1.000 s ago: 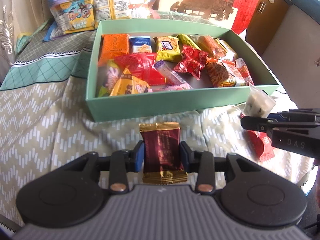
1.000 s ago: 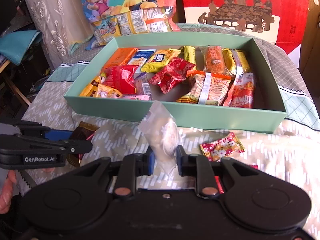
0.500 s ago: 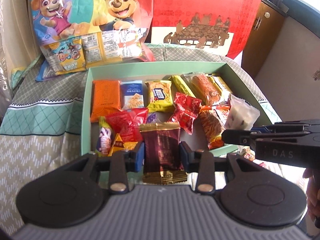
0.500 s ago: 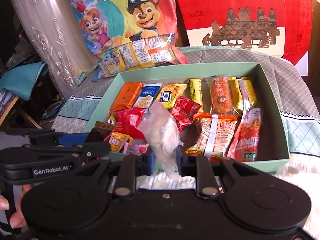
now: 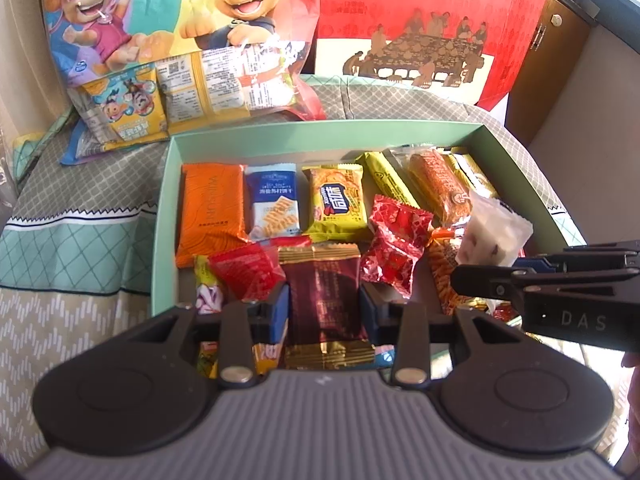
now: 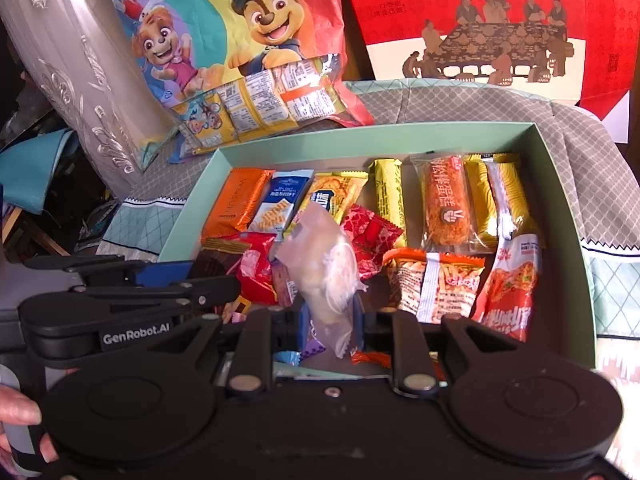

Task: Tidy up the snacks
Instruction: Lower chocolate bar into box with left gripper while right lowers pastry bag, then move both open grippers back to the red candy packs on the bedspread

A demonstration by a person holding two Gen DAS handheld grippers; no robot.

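Observation:
A mint-green box [image 5: 320, 136] [image 6: 568, 216] holds several wrapped snacks. My left gripper [image 5: 324, 306] is shut on a dark maroon packet with gold ends [image 5: 326, 292], held over the box's near left part. My right gripper [image 6: 330, 316] is shut on a clear packet with a pale snack inside [image 6: 326, 264], held over the box's near middle. In the left wrist view the right gripper [image 5: 480, 280] reaches in from the right with the clear packet [image 5: 496, 232]. In the right wrist view the left gripper [image 6: 216, 276] enters from the left with the maroon packet [image 6: 212, 260].
Behind the box lean a cartoon-dog snack bag [image 5: 180, 40] [image 6: 240, 48] and a red gift box [image 5: 432, 28] [image 6: 500, 24]. A patterned cloth [image 5: 72, 240] covers the table. A silvery curtain [image 6: 76, 68] hangs at left. A wooden cabinet [image 5: 552, 52] stands at far right.
Both grippers have moved forward from the cloth in front of the box to over its contents, each keeping its packet. The box's front wall has dropped out of sight beneath them.

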